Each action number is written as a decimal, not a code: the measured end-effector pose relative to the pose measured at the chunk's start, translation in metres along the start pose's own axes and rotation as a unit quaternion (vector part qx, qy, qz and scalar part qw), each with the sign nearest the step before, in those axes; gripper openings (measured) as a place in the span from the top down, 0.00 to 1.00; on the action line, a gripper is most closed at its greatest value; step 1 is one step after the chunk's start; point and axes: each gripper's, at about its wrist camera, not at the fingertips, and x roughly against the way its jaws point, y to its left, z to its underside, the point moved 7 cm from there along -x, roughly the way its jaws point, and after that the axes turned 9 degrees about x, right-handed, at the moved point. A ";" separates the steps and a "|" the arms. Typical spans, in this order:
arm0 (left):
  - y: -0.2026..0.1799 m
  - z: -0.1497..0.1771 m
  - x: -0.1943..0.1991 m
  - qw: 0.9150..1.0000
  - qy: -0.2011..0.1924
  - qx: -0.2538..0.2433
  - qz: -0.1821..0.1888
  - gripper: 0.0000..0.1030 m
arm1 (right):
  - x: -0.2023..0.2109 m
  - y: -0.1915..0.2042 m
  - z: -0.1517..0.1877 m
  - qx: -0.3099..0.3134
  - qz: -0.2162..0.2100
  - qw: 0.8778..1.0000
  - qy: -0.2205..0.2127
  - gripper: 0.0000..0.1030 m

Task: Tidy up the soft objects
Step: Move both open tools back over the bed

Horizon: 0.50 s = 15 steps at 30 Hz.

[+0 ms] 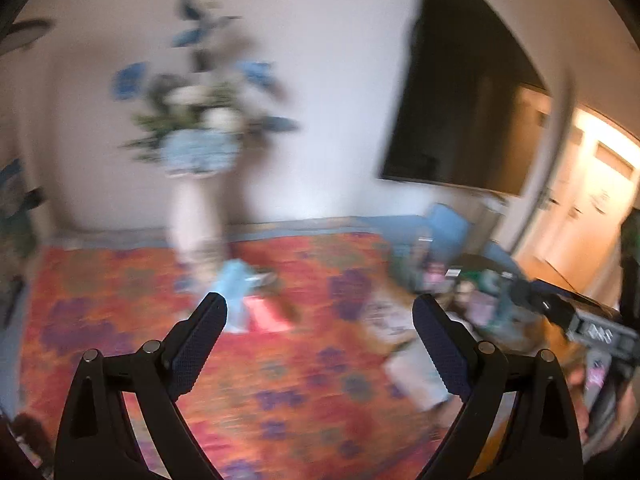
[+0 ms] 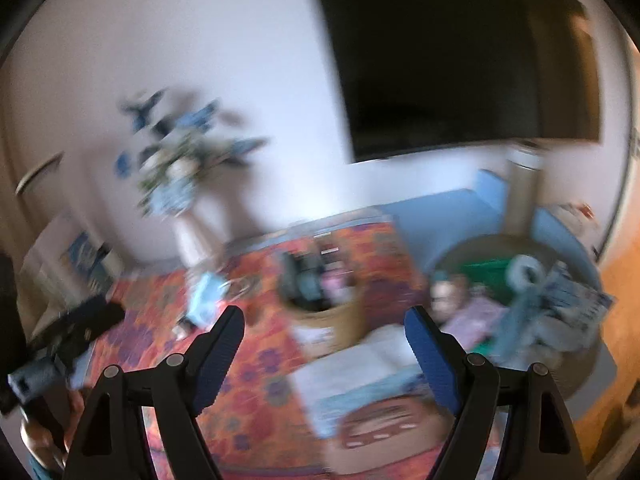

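Note:
Both views are blurred. My left gripper (image 1: 320, 298) hangs open over an orange and purple rug (image 1: 280, 380) with nothing between its fingers. Beyond it on the rug lie a light blue soft thing (image 1: 236, 292) and a pink thing (image 1: 268, 314). My right gripper (image 2: 325, 311) is open and empty too. Under it lies a folded white and pale blue cloth (image 2: 360, 372). Behind that stands a woven basket (image 2: 336, 324) with dark items. To the right, a wide round basket (image 2: 592, 344) holds several soft things. The light blue thing (image 2: 206, 298) shows at the left.
A plant in a blue pot (image 1: 200, 152) stands on a white pedestal by the wall. A dark TV (image 1: 464, 112) hangs on the wall, and a lit doorway (image 1: 592, 200) is at the right. A blue mat (image 2: 440, 216) lies under the TV.

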 end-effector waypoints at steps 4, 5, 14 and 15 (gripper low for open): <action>0.058 0.003 0.013 0.998 -0.015 0.028 -0.056 0.06 | -0.022 0.056 0.005 0.033 -0.045 0.998 0.011 0.21; 0.072 0.005 0.015 0.996 -0.018 0.032 -0.078 0.06 | -0.032 0.072 0.008 0.041 -0.059 0.997 0.018 0.21; 0.135 0.042 -0.013 0.986 0.016 0.061 -0.153 0.05 | -0.122 0.142 0.052 0.131 -0.056 0.988 0.060 0.21; 0.139 0.046 -0.019 0.985 0.018 0.058 -0.161 0.05 | -0.130 0.144 0.057 0.134 -0.054 0.987 0.064 0.21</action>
